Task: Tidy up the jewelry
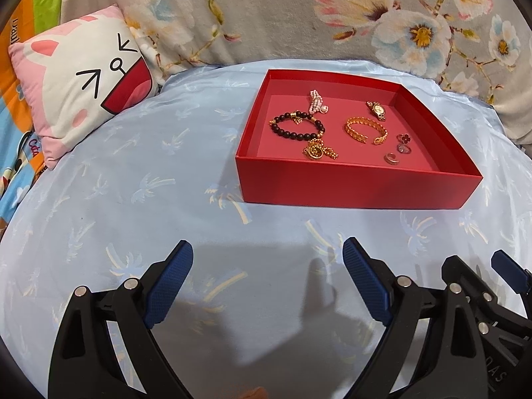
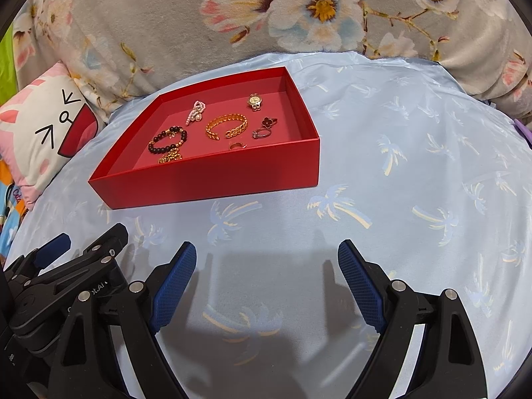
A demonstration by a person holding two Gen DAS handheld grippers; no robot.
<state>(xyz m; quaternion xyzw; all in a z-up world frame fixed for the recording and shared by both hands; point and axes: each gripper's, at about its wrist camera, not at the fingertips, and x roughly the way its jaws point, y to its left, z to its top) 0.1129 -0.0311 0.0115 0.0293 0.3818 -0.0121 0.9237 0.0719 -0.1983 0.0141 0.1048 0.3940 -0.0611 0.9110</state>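
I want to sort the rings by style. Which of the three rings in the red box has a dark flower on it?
The flower ring, farthest back of the three and nearest the watch. The middle ring carries a small stone; the front ring is a plain band.

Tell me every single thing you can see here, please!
box: 1, red, on the blue sheet, open on top
bead bracelet: 1, black with gold bits, left side of the box
gold chain: 1, gold, bunched by the box's near wall
pearl piece: 1, pink-white, toward the back of the box
bangle: 1, gold, middle of the box
watch: 1, gold, back right of the box
rings: 3, one with a dark red flower, right of the bangle
sheet: 1, light blue with palm trees, under the box
pillow: 1, white and pink cartoon face, far left
blanket: 1, grey with flowers, behind
left gripper: 1, black with blue pads, open, empty
right gripper: 1, same, open, empty
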